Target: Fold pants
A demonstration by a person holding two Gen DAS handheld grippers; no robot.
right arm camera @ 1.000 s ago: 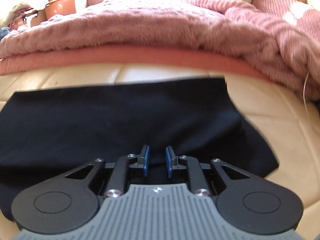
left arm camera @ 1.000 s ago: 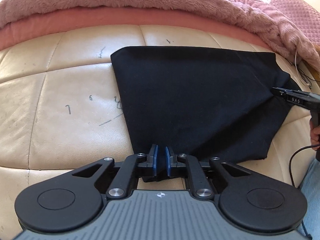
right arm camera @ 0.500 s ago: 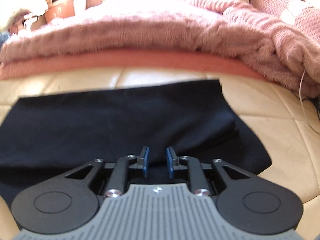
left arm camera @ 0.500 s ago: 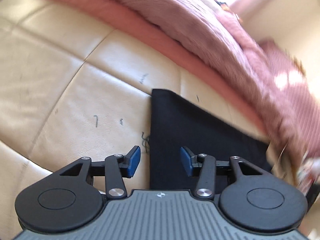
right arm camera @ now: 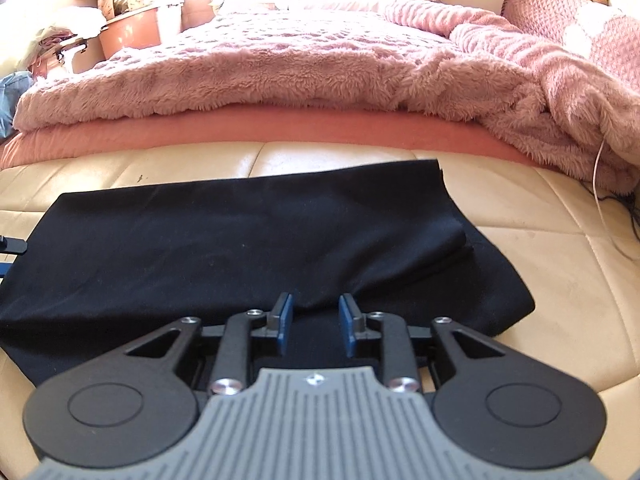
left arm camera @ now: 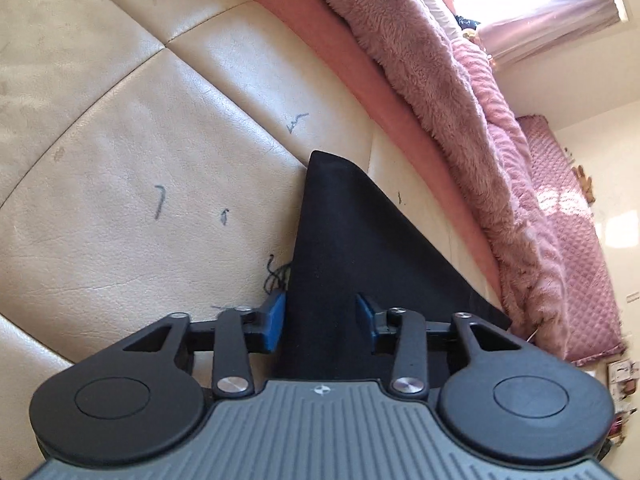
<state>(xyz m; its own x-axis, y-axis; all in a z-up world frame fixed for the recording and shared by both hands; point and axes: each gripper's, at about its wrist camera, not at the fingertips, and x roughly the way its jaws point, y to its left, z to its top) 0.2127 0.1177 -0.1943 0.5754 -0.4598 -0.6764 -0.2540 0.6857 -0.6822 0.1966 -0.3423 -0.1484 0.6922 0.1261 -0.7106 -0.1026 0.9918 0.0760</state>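
Left gripper: since a second ago my left gripper has let go of the pants and swung round; jaws now wide apart, straddling the pants' left edge.
Right gripper: right gripper has opened a little too; jaws apart, low over the pants' near edge, gripping nothing.
Pants: black, folded flat on the cream leather surface, one layer lapped over another at the right.
Right view only: I get the full width of the fold; the left gripper's tip just shows at the left edge.
Left view only: pen marks on the leather beside the pants.
Container: orange tub far left; contents unclear.
Room: pink fluffy blanket behind, quilted pink pillow, bright window.
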